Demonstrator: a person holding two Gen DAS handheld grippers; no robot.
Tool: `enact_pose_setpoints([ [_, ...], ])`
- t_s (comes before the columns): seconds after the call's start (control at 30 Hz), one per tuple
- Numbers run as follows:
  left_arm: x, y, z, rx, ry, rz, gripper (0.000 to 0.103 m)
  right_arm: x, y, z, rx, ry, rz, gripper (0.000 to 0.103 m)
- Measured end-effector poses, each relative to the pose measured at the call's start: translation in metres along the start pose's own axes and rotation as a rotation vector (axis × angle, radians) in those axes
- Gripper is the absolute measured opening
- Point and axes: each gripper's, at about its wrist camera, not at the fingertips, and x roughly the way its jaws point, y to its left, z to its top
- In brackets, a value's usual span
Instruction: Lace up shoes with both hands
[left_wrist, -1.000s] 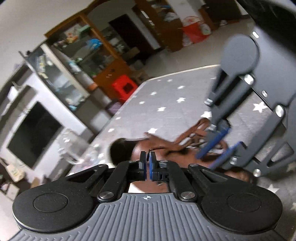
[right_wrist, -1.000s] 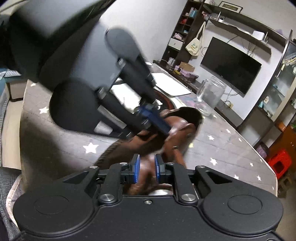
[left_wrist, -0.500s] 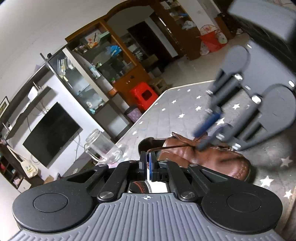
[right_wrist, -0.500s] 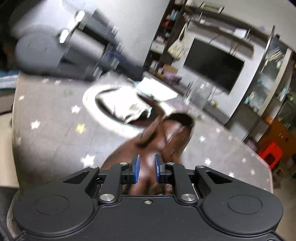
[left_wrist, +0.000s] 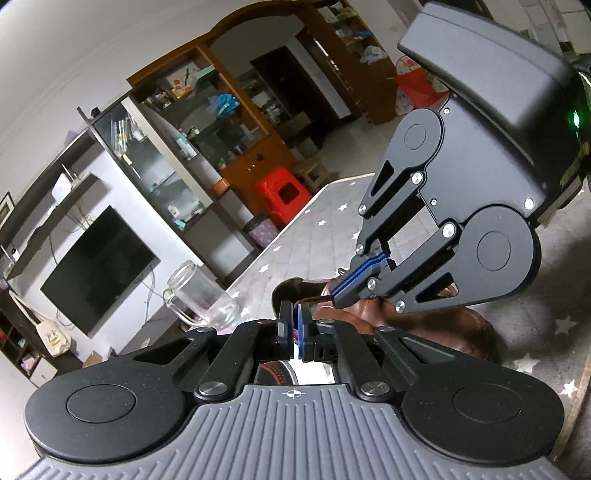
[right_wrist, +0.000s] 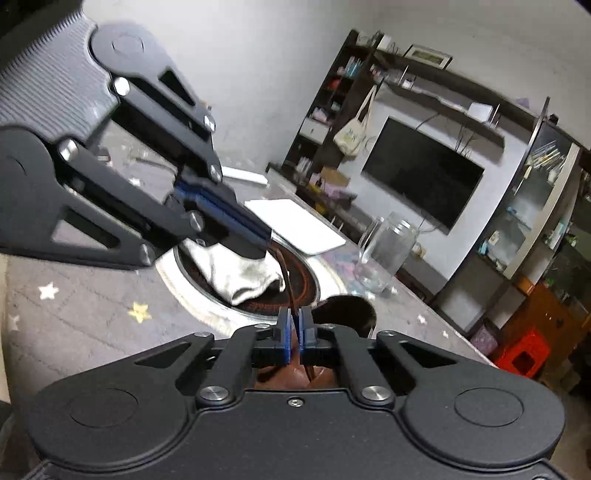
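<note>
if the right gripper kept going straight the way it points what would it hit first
Likely the brown shoe, whose opening sits just beyond the right gripper and slightly right of its line. The lace between its fingers already lies there. Depth is unclear.

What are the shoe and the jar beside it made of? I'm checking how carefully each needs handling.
The shoe looks like smooth brown leather: its upper gleams with soft highlights and shows creases. Real or synthetic leather cannot be told. The jar looks like clear glass: the table shows through it and its thick rim catches the light, though clear plastic is not ruled out.
</note>
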Motion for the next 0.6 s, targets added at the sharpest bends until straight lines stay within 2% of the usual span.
enact_pose_setpoints([
  [0.17, 0.008, 0.005, -0.006, -0.065, 0.051, -0.023, 0.004, -0.009, 0.006, 0.003, -0.073, -0.050, -0.087, 0.001],
  [0.4, 0.027, 0.015, -0.003, -0.225, 0.113, -0.126, 0.006, -0.040, -0.003, 0.024, -0.128, -0.143, -0.179, 0.001],
  [0.43, 0.031, 0.016, -0.001, -0.250, 0.122, -0.141, 0.008, -0.043, -0.003, 0.026, -0.143, -0.143, -0.185, 0.000],
  [0.53, 0.045, 0.018, 0.005, -0.312, 0.152, -0.164, 0.033, -0.043, -0.004, 0.022, -0.162, -0.132, -0.191, 0.000],
  [0.6, 0.055, 0.024, 0.006, -0.337, 0.165, -0.162, 0.033, -0.041, -0.005, 0.018, -0.166, -0.124, -0.194, 0.000],
])
